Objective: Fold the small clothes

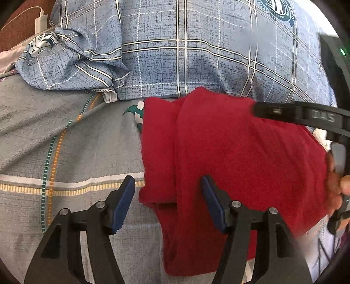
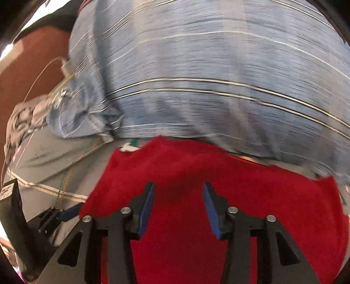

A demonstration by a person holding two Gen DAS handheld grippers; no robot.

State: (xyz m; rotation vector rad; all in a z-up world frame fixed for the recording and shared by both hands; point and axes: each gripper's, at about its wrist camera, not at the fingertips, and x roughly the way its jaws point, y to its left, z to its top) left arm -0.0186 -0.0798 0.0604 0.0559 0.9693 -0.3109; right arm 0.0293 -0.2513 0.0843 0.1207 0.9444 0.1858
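Both tongs, left (image 1: 167,202) and right (image 2: 178,207), gape apart over the red garment (image 1: 240,163); the right tool reads "DAS" (image 1: 322,116).

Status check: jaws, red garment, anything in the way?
Left gripper open, right gripper open, both empty. Red garment partly folded, flat on grey bedsheet. Blue plaid pillow behind it.

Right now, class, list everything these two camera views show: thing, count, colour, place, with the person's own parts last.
red garment: one, red, partly folded on the grey sheet.
grey sheet: one, grey with striped bands, underneath.
blue plaid bedding: one, blue, behind the garment.
white charger: one, white with cable, far left.
left tongs: one, black with blue pads, open at the garment's left edge.
right tongs: one, same colours, open above the garment.
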